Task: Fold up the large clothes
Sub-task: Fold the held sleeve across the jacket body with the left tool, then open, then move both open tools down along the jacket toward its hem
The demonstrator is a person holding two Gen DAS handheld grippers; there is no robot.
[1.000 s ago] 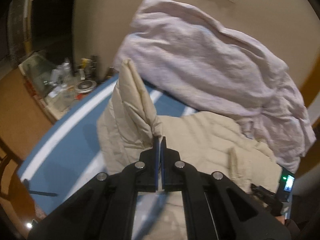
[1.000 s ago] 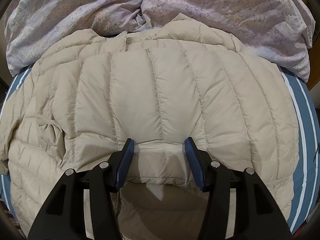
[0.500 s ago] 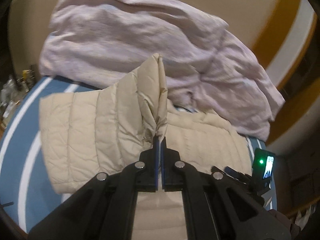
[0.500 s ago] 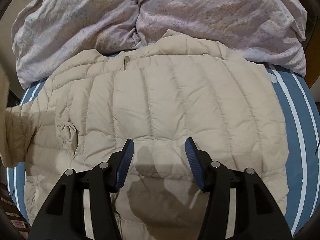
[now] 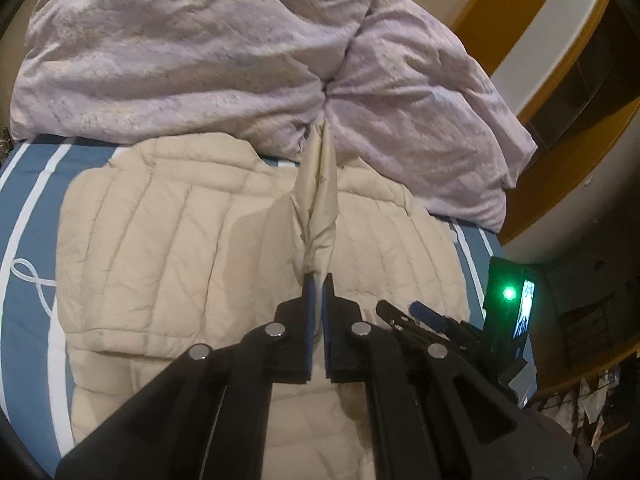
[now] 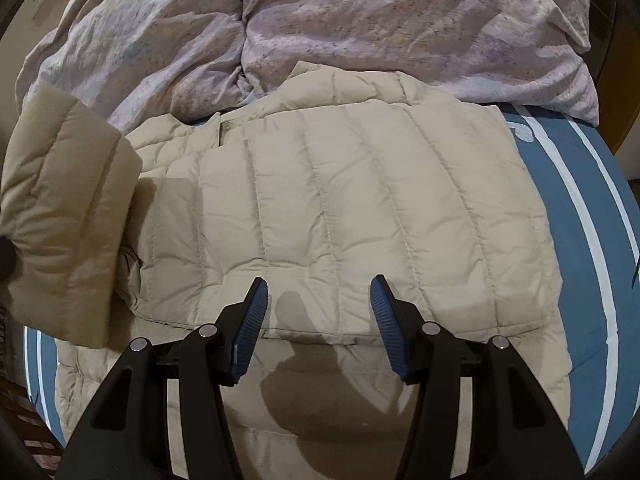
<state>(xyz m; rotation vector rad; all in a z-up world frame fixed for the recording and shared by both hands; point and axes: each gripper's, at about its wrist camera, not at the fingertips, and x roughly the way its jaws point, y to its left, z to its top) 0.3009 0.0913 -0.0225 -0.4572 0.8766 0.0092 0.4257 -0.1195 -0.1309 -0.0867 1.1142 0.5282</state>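
Note:
A beige quilted down jacket (image 6: 340, 208) lies spread on the blue striped bed; it also shows in the left wrist view (image 5: 168, 248). My left gripper (image 5: 317, 280) is shut on the jacket's sleeve (image 5: 318, 200) and holds it raised above the jacket body. The lifted sleeve (image 6: 60, 208) hangs at the left edge of the right wrist view. My right gripper (image 6: 318, 292) is open and empty, hovering over the jacket's lower part. It shows at the right of the left wrist view (image 5: 420, 316).
A crumpled lilac duvet (image 6: 360, 20) is piled at the far side of the bed, touching the jacket's collar. The blue sheet with white stripes (image 6: 592, 216) shows on both sides. A white cord (image 5: 28, 276) lies on the sheet at left.
My left gripper has carried the sleeve rightwards over the jacket body. My right gripper has drawn back and up from the jacket, staying open.

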